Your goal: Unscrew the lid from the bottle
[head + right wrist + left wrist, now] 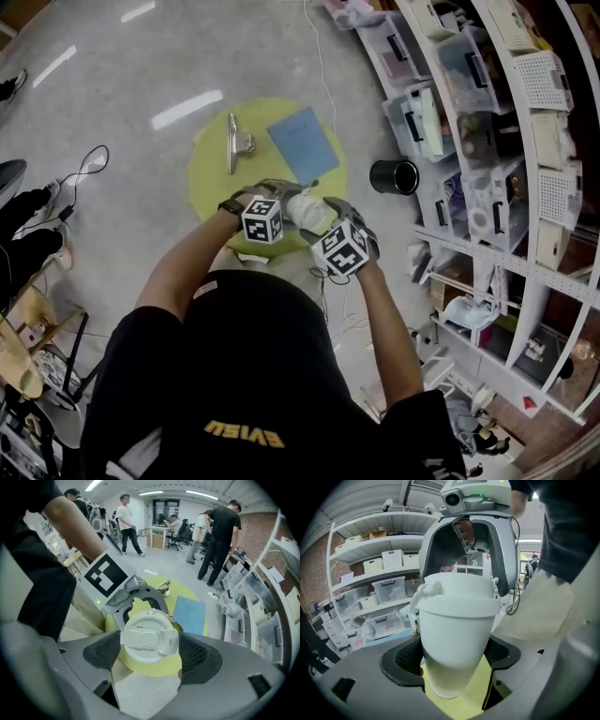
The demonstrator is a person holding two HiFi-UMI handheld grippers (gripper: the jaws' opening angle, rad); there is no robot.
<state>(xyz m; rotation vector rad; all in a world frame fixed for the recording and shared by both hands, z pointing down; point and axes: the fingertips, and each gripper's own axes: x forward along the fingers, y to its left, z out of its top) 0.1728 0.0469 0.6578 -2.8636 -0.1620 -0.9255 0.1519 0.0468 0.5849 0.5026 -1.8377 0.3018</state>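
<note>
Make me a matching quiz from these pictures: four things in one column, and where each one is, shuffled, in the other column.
Things:
1. bottle
2. lid
3. blue notebook
4. black cup

Places:
A. on the floor by the shelves
B. flat on the yellow table
C. clamped by the left gripper
D. clamped by the right gripper

Pairs: 1-C, 2-D, 3-B, 4-A.

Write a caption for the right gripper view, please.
Right gripper holding the white lid between its fingers, yellow table and blue booklet below.
</note>
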